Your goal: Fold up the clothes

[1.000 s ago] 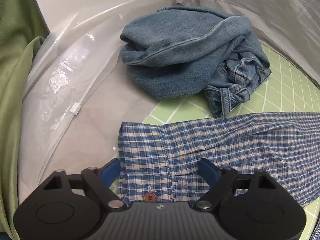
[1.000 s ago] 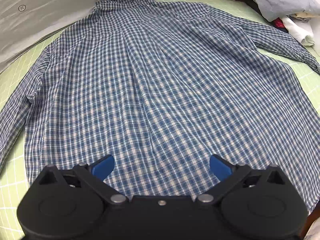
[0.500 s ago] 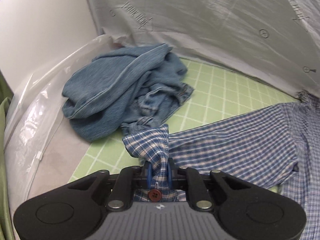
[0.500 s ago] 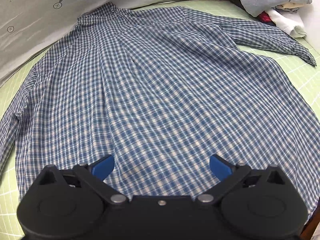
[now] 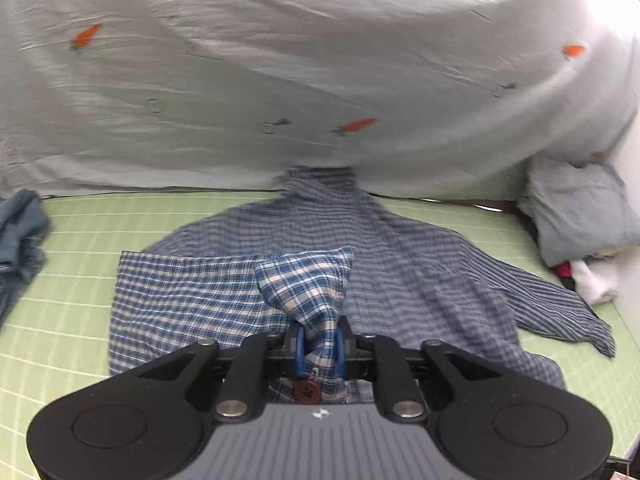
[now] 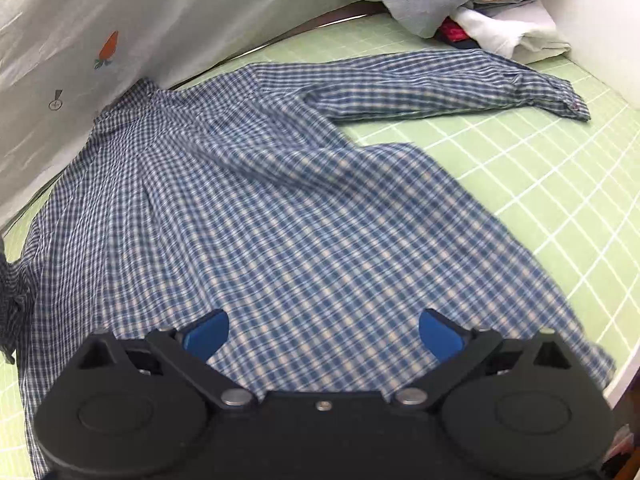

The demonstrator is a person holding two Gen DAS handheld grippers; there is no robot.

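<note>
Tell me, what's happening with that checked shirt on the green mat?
A person with a handheld gripper in each hand is folding a blue plaid shirt spread on a green grid mat. The left gripper is shut on the cuff of one sleeve and holds it over the shirt's body. The right gripper is open above the lower part of the shirt, holding nothing. The other sleeve lies stretched out toward a pile of clothes; that side is not yet folded.

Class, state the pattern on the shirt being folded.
Blue-and-white check on the shirt, clearest in the right wrist view.
</note>
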